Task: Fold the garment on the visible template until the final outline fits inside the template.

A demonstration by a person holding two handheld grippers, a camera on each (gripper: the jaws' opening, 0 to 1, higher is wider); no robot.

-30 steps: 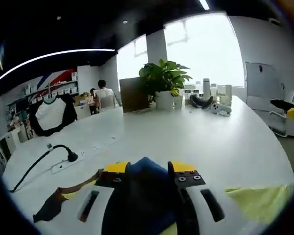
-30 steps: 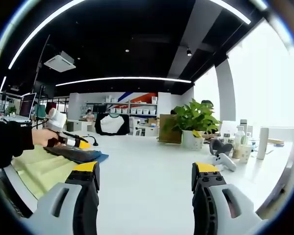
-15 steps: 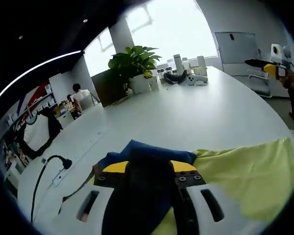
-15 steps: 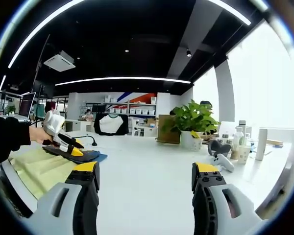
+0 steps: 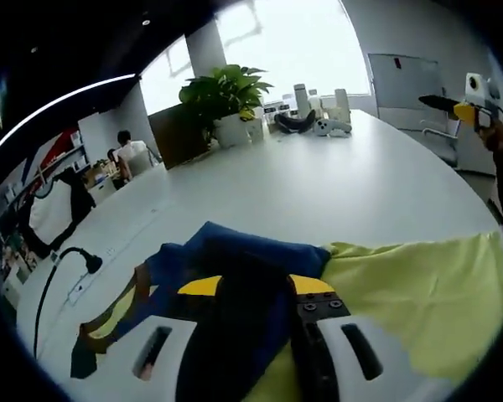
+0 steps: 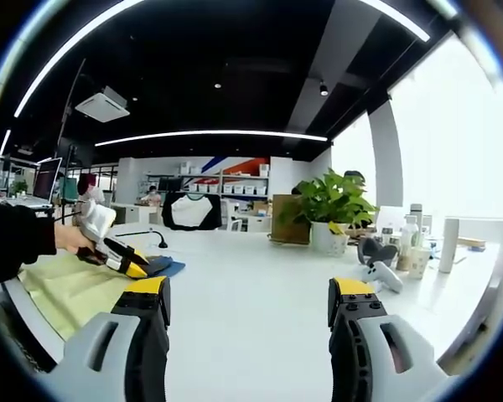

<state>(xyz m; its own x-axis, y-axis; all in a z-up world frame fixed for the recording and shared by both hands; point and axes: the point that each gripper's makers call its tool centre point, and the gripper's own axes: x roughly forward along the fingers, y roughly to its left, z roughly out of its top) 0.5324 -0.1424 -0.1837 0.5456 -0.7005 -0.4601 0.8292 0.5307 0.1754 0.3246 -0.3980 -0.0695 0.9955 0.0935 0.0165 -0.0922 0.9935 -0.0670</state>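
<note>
- Step in hand, as I judge it: a fold is under way. The left gripper (image 5: 247,289) is clenched on a dark fold of the garment (image 5: 235,251), whose blue cloth bunches up between and ahead of the jaws.
- The garment lies on the yellow template (image 5: 402,293), which spreads out to the right on the white table (image 5: 318,184); a dark and yellow part of the cloth trails off to the left.
- The right gripper (image 6: 247,306) has its jaws wide apart and nothing between them; it hangs above bare table, well apart from the cloth.
- In the right gripper view the left gripper (image 6: 117,254) sits low over the garment, tilted downward, the hand (image 6: 71,237) and dark sleeve (image 6: 17,239) reaching in from the left.
- Next move, I think: carry the pinched edge across and lay it flat so the outline stays inside the template, and bring the right gripper over to help.
</note>
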